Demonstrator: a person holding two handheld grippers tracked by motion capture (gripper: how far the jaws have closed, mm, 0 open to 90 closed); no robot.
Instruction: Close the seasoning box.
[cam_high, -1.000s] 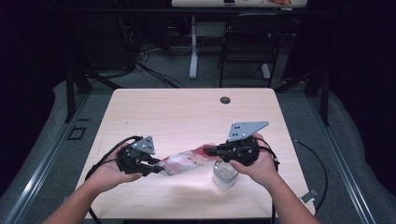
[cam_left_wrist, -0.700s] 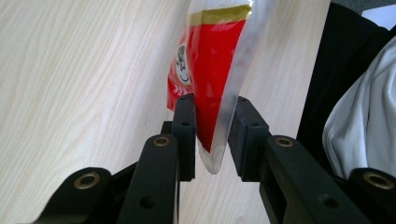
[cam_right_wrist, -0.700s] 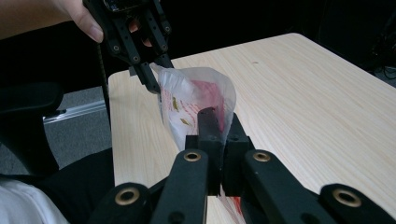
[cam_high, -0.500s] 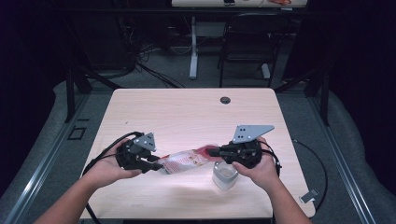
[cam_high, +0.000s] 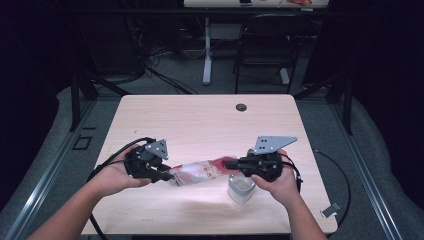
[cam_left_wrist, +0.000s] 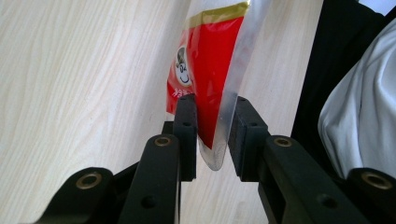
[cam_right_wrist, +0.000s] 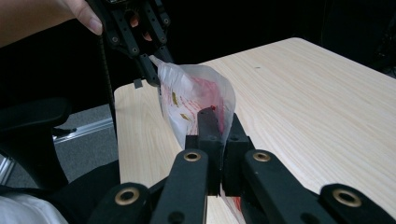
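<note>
A plastic bag (cam_high: 200, 172), red print at one end and clear at the other, hangs stretched between both grippers just above the table (cam_high: 200, 125). My left gripper (cam_high: 167, 176) pinches its left corner; in the left gripper view the pads (cam_left_wrist: 187, 121) sit on either side of the bag's red and clear corner (cam_left_wrist: 205, 60). My right gripper (cam_high: 231, 164) is shut on the right end, its jaws (cam_right_wrist: 218, 126) tight on the crumpled film (cam_right_wrist: 187, 98). Farther off in that view the left gripper (cam_right_wrist: 152, 70) holds the opposite corner. A small clear container (cam_high: 241, 189) stands under the right hand.
A round cable hole (cam_high: 241, 107) is near the table's far edge. A black chair (cam_high: 260, 45) and a table leg stand beyond it. Cables trail from both grippers off the front edge. A small object (cam_high: 331, 210) lies on the floor at the right.
</note>
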